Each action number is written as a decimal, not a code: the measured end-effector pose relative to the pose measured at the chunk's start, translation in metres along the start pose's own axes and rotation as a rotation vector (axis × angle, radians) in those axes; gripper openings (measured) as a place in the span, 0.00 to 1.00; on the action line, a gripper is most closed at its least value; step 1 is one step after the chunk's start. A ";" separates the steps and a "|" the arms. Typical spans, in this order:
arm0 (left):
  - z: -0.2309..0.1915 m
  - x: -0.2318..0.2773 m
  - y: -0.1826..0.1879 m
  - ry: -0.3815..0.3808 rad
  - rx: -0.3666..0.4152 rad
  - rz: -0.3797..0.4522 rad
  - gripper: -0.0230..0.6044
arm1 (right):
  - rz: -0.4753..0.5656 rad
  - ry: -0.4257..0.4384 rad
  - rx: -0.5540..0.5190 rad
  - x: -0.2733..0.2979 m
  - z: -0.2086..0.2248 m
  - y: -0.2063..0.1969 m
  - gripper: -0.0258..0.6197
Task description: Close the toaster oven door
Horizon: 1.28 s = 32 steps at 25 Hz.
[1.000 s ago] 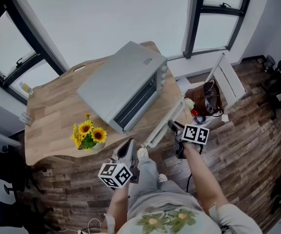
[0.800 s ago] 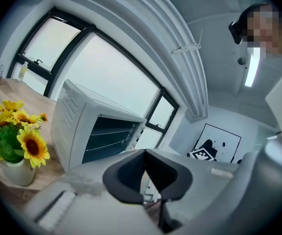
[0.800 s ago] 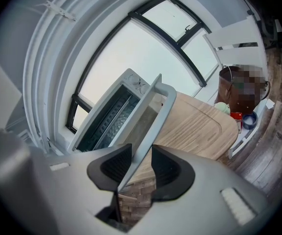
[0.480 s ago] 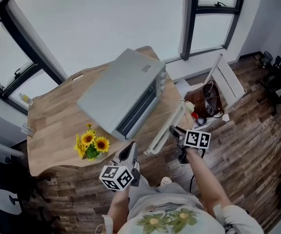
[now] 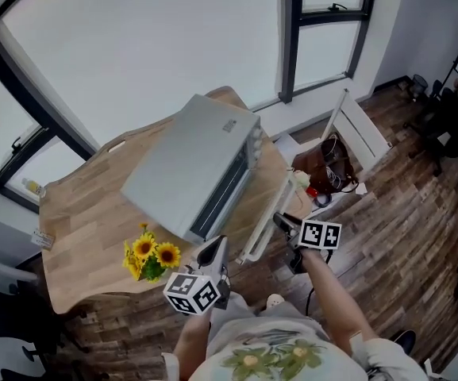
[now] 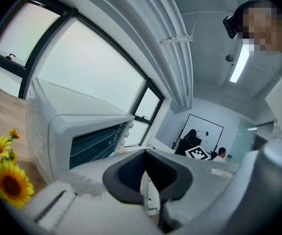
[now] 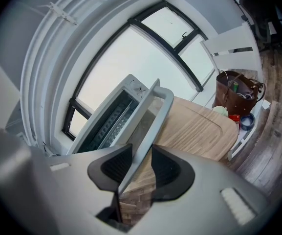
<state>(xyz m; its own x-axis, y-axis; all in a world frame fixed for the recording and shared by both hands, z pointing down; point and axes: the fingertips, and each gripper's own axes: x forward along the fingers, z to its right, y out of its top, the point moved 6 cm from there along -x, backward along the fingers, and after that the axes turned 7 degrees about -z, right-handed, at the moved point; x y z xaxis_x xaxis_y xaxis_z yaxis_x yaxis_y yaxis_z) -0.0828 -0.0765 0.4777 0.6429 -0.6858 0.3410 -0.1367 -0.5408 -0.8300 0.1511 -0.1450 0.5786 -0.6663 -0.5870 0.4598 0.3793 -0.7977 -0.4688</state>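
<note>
My right claw (image 7: 140, 156) had just tightened a little onto the door handle (image 7: 153, 116) of the open toaster oven (image 5: 189, 161); my left claw (image 6: 148, 177) hung pinched together, empty, near the counter (image 5: 86, 213).

Bright room with a dark plank floor (image 5: 403, 236).
Tall dark-framed windows (image 5: 324, 22) line the far side, glowing white with daylight. A wooden table (image 5: 86, 213) stands before them, with sunflowers (image 5: 151, 256) at its near edge. Beside the table, a white slatted frame (image 5: 361, 125) leans over a brown bag (image 5: 324, 165).
</note>
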 end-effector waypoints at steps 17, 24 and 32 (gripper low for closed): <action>-0.017 0.007 0.011 -0.096 0.035 -0.054 0.04 | 0.067 -0.059 0.015 -0.002 -0.011 0.001 0.21; -0.017 0.009 0.011 -0.126 0.051 -0.065 0.04 | 0.093 -0.068 0.030 -0.002 -0.014 0.000 0.20; -0.017 0.007 0.014 -0.153 0.062 -0.069 0.04 | 0.116 -0.071 0.026 0.000 -0.022 0.003 0.20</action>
<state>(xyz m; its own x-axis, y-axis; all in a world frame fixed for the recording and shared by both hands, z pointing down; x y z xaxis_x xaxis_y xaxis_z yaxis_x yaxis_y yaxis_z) -0.0926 -0.0968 0.4761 0.7567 -0.5640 0.3307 -0.0445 -0.5492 -0.8345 0.1388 -0.1445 0.5605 -0.5705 -0.6829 0.4562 0.4681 -0.7269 -0.5025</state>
